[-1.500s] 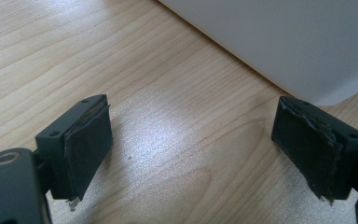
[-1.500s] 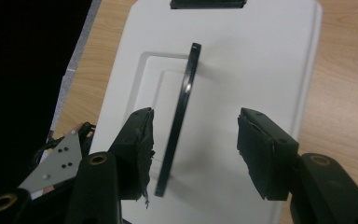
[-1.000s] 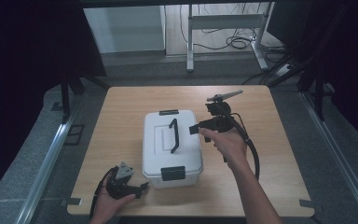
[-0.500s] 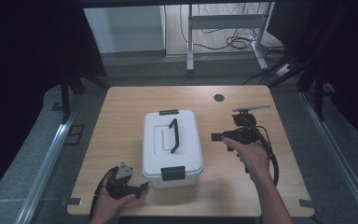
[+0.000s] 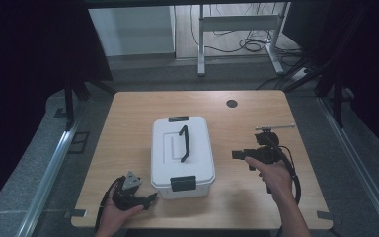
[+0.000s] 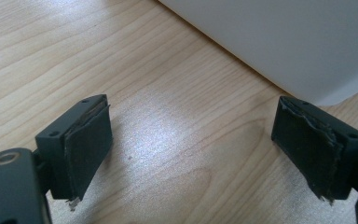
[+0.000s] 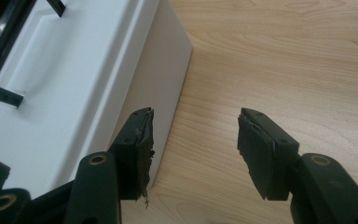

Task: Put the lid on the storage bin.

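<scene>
Right hand-held gripper (image 5: 239, 155) agape, well apart from box (image 5: 181, 148) edge.

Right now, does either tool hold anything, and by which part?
Nothing is held. The left tool and the right tool are both open over bare table, beside the white box.

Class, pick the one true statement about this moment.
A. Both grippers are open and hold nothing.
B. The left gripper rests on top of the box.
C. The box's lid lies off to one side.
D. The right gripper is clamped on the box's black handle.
A: the right gripper and the left gripper both show spread jaws over bare table, beside the closed white box.
</scene>
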`<state>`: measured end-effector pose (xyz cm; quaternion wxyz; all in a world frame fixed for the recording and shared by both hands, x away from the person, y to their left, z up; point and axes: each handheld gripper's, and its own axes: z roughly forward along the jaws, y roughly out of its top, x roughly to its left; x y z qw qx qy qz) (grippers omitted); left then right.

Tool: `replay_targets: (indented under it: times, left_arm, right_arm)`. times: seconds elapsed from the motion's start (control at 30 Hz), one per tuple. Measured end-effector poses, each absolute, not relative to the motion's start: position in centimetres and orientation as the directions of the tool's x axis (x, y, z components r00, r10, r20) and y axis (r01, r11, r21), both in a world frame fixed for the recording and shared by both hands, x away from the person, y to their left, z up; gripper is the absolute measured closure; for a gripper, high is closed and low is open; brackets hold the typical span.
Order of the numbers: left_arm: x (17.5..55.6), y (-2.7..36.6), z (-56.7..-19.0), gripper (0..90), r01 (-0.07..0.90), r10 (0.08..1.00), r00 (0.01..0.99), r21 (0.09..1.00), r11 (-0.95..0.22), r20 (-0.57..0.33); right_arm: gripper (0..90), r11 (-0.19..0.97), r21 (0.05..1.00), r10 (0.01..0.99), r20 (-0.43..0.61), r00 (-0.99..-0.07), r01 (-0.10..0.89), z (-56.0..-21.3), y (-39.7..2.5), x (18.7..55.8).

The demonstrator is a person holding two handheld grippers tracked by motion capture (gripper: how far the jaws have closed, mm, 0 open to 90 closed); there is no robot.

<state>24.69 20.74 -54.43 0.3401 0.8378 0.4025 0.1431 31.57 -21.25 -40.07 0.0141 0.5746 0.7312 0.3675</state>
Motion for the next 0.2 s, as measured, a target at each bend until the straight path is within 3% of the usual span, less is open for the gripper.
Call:
replay_targets:
  times: [0.2]
  left_arm:
    - [24.69,20.74,-54.43,12.1,0.577,0.772,0.635,0.685,-0.445,-0.034]
  right_arm:
    - [44.8,0.084,0.561,0.847,0.396,-0.356,0.824,-40.15,-20.84,31.60]
